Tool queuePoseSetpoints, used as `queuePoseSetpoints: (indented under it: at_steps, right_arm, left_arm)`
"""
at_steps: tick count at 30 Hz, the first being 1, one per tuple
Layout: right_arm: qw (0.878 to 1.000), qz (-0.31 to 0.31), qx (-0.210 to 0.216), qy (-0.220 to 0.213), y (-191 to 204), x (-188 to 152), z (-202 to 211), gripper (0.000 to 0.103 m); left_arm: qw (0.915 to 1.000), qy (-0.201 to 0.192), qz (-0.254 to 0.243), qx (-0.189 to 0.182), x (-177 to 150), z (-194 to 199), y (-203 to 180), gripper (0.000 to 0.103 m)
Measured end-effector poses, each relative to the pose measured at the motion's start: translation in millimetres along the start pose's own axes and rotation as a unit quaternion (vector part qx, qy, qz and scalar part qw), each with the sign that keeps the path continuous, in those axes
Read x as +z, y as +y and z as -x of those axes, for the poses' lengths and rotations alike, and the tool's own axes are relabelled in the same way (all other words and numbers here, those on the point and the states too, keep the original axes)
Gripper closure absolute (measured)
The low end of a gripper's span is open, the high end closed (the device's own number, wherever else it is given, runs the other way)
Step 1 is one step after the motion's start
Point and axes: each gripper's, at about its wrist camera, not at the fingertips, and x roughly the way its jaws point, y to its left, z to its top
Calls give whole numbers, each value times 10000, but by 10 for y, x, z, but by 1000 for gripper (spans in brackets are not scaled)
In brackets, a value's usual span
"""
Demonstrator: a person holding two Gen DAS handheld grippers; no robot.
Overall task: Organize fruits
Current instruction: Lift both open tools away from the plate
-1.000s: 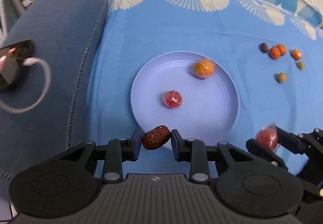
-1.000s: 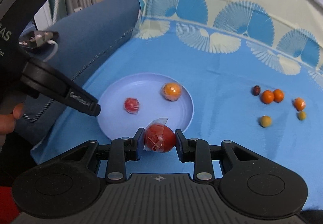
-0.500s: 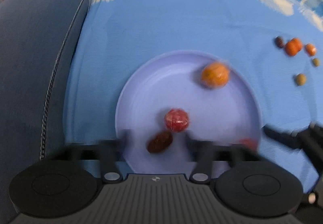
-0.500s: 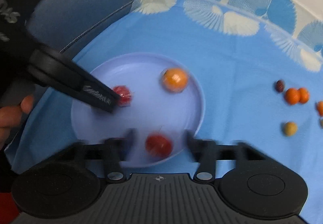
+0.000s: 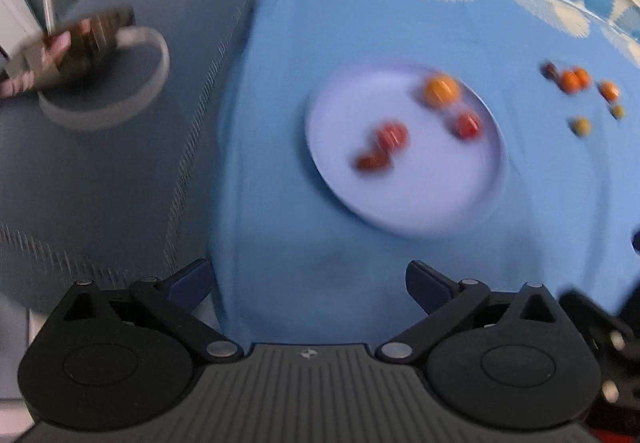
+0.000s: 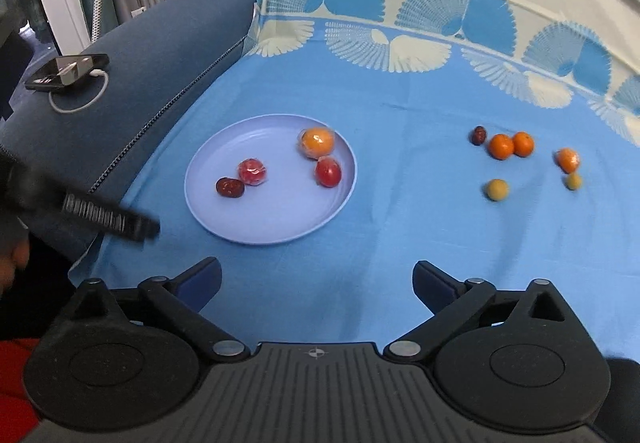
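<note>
Released since a second ago: both my grippers, left (image 5: 308, 285) and right (image 6: 316, 283), have just been opening, now wide, nothing between them. Wrinkled brown date (image 6: 230, 187) and wrapped red tomato (image 6: 328, 172) lie on the lilac plate (image 6: 256, 231), blue cloth (image 6: 400, 91) beneath.

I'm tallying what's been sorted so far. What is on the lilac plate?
On the plate: a wrapped orange, two wrapped red fruits and a dark red date. Nothing covers them; the plate hides only the cloth beneath.
</note>
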Motion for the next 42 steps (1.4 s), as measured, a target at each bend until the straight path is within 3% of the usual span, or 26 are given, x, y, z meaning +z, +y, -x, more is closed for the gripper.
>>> queuePoseSetpoints:
  at_steps: [15,26,42]
  right_arm:
    - [9934,-71,-470,-1044,5,-212,781,1]
    - [9906,131,-448,-1287,93,-262,970,1]
    - [9896,-14,-479,-1353,-59,-322,1016,1]
  left_arm:
    - [9947,-871,-549,53,-383,720,-343,0]
    - [9927,-1137,-387,109,-496,980,-276,0]
    - [9925,-1076,-574,95,-439,977,-412,0]
